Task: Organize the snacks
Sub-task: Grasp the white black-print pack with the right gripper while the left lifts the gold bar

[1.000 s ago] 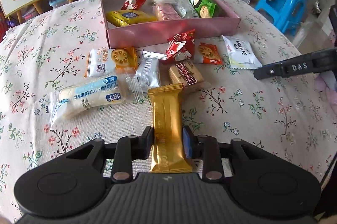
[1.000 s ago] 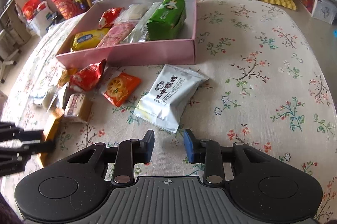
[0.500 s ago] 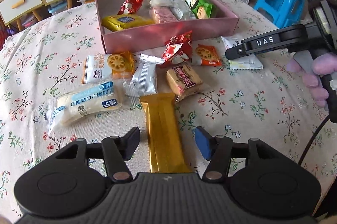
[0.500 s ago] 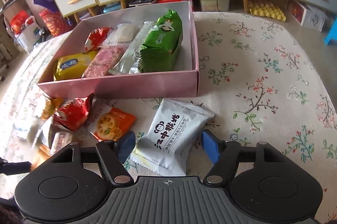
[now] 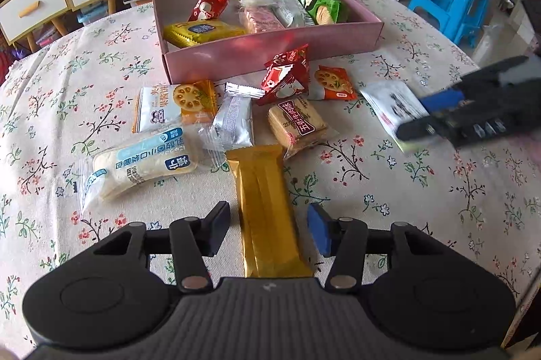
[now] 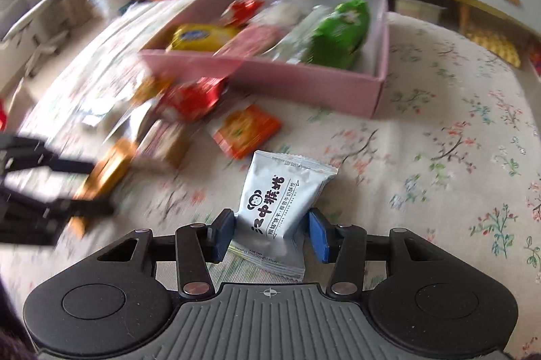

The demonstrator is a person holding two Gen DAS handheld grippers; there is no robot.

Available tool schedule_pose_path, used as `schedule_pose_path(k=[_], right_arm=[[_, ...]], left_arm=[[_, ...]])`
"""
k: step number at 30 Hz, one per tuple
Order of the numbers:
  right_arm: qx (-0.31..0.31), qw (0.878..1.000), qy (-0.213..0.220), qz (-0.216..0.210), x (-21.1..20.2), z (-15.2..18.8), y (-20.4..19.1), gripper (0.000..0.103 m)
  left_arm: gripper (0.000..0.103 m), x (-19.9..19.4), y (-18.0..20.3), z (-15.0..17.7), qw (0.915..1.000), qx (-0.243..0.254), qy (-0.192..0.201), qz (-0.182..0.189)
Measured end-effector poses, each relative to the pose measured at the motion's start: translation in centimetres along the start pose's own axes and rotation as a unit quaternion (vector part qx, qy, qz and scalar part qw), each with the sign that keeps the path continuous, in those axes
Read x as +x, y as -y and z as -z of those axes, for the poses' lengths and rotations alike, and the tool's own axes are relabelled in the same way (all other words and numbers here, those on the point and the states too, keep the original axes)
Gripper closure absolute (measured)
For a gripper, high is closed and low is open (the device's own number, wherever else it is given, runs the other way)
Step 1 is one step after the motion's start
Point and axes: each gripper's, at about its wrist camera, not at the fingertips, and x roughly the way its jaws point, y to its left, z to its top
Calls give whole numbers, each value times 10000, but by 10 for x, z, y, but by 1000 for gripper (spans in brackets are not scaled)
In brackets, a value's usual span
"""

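While the floral tablecloth (image 5: 67,82) is spreading under everything, the pink box (image 5: 270,55) is sitting at its far middle and serving as the landmark, already holding a green packet (image 6: 341,28), a yellow packet (image 5: 203,31) and a few more. On the near side of the box a loose heap of snacks is lying on the cloth.

Nearest of these, the gold bar (image 5: 267,211) is lying flat with its long axis running from the left gripper (image 5: 268,229) toward the box. That gripper is hovering low and level over the bar's near end, its fingers spread wide on either side with clear gaps, touching nothing.

To the right of the heap, the right gripper (image 6: 272,233) is pinching the white packet (image 6: 280,207), its pads pressing both long edges. The packet's long axis is pointing away from the gripper, tilted toward the box's right corner.

Only the right wrist view is showing this grip plainly, though its background is blurring; the left wrist view is showing that gripper (image 5: 426,119) smeared over the packet (image 5: 392,109), and alone is showing the long clear-wrapped cake (image 5: 142,163) left of the bar.
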Motion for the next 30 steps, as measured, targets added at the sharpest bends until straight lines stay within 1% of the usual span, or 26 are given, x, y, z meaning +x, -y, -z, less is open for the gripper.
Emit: schedule_pose_path(k=[2,4,5,6,10,13,15,16,18,20,24,30], right_arm=[[58,10000,-58,-12,-5,4,-1,55],[186,9998,-63,-4,-6,4,0,48],[280,9996,-34,-14,-7,4,1,42],[401,9992,-9,-34,-6,3,3,37],[711,9974,13,-134,1,2,5,36],[572,9983,146,22,4,3,-3,35],[404,9989,207,155,5,5,-10,35],[291,9991,217,229,6,5,-13,37],[53,9988,226,430,7,7,-20,44],[-54,9986,223,484,8,7,-23,46],[37,9991,136,408,6,4,-22,47],[463,9989,61,108,-3,0,-14,48]], left_arm=[[56,0,0,0,10000,-8,-8,-11],[56,0,0,0,10000,-17,-9,-21],[56,0,0,0,10000,-25,-7,-31],[56,1,0,-1,10000,-38,-1,-48],[60,1,-1,-1,9998,-127,43,-122],[64,2,-1,-1,9997,-163,84,-189],[72,1,-1,-2,9996,-154,96,-206],[74,1,-2,-2,9996,-164,95,-207],[76,0,-4,-2,9996,-222,84,-179],[77,-1,-6,-3,9995,-285,65,-136],[77,-6,-10,-3,9993,-381,51,-47],[77,-19,-16,-4,9984,-542,172,21]])
